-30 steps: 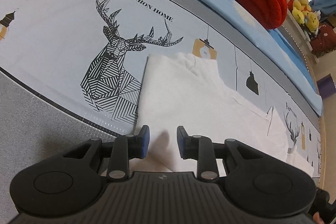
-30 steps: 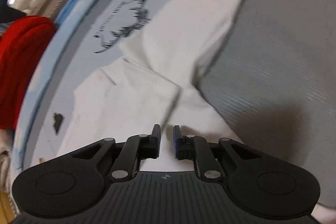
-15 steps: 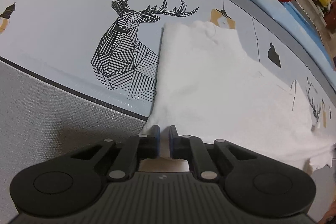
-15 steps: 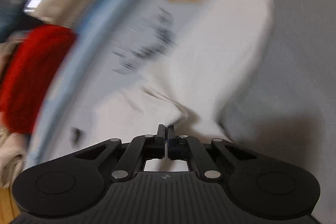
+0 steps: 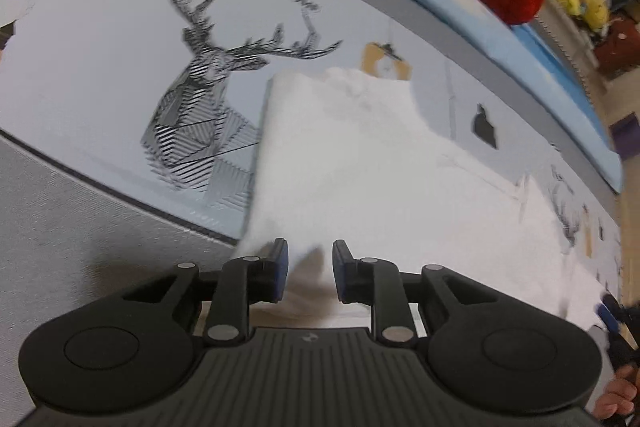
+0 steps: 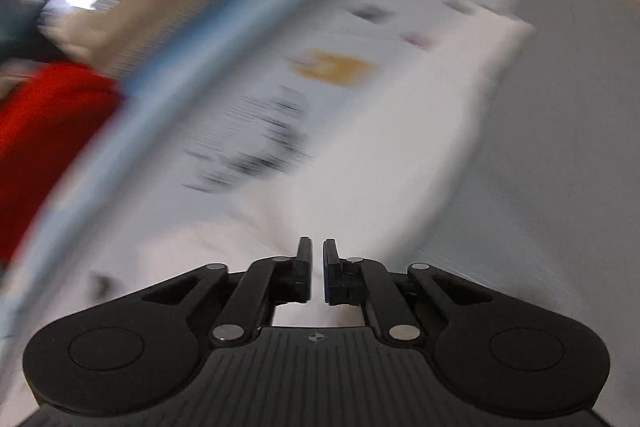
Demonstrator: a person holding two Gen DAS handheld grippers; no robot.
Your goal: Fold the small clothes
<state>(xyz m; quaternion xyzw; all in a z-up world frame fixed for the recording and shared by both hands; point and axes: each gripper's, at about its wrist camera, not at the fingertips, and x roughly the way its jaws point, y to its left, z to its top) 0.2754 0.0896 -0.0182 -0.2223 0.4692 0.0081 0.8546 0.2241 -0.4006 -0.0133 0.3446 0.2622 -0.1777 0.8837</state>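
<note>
The white garment (image 5: 360,163) lies flat on the deer-print bed cover (image 5: 100,39), its long axis running from the left gripper (image 5: 307,273) at 6 o'clock out toward 3 o'clock. That gripper's jaws have just been opening and stand apart, the near hem between them but apparently unpressed. The right gripper (image 6: 317,273), nearer the far hem, has also just been opening; only a narrow gap shows, white cloth beneath, nothing clamped as far as the blur allows.

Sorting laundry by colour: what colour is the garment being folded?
White garment, plain; clearest in the left wrist view.
</note>
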